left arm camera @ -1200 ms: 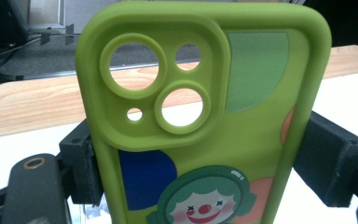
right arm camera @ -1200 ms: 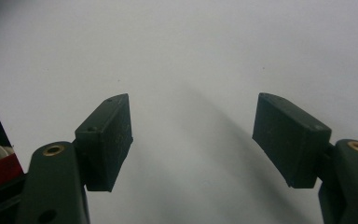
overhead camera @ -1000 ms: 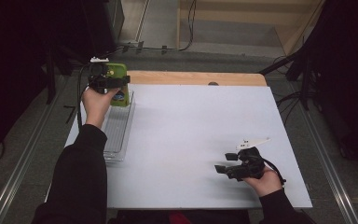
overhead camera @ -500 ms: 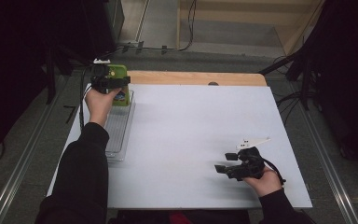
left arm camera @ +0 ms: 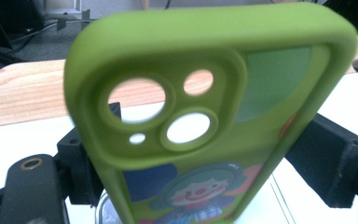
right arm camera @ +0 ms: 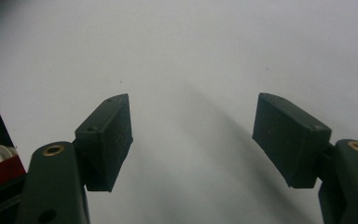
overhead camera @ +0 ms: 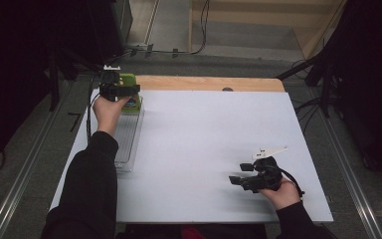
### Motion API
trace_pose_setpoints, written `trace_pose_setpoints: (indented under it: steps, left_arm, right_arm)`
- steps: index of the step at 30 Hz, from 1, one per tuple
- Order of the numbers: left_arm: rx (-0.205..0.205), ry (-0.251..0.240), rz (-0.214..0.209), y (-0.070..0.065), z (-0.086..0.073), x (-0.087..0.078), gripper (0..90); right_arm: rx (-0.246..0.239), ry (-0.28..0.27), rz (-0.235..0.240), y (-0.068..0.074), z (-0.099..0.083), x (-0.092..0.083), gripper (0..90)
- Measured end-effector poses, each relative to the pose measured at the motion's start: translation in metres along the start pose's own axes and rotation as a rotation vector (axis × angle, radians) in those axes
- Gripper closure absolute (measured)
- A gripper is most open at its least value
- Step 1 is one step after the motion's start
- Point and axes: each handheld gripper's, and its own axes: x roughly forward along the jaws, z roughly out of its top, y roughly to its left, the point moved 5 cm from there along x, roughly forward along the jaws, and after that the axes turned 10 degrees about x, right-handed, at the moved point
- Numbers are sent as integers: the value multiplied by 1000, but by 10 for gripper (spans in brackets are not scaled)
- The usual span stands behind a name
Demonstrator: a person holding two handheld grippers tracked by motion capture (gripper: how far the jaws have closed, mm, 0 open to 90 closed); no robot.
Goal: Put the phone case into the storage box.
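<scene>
2 grippers: 1 is loaded, 1 is idle.
Table (overhead camera: pixel 204 149): left bare around the work.
Clear tray (overhead camera: pixel 128 137): judged the drop spot; nothing seen inside.
Phone case (left arm camera: pixel 205 116): green, clamped upright over the tray's far end; contact cannot be told.
Left gripper (overhead camera: pixel 122 91): closed on the case.
Right gripper (right arm camera: pixel 193 140): jaws apart, nothing held.
Remaining: lowering and release.

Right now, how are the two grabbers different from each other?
The left gripper is closed on a green phone case; the right gripper holds nothing, its jaws apart over bare white table. The left gripper is at the far left, above a clear tray; the right gripper sits near the front right. Both are black, two-jawed, and each is held in a hand.
</scene>
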Motion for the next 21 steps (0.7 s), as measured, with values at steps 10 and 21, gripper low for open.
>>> trace_pose_setpoints:
  steps: [10,21]
  left_arm:
    - [23,20,-11,-3,-5,6,165]
    - [29,30,-24,-4,-5,4,138]
  right_arm:
    - [1,0,3,0,0,0,266]
    - [-4,9,14,3,1,2,266]
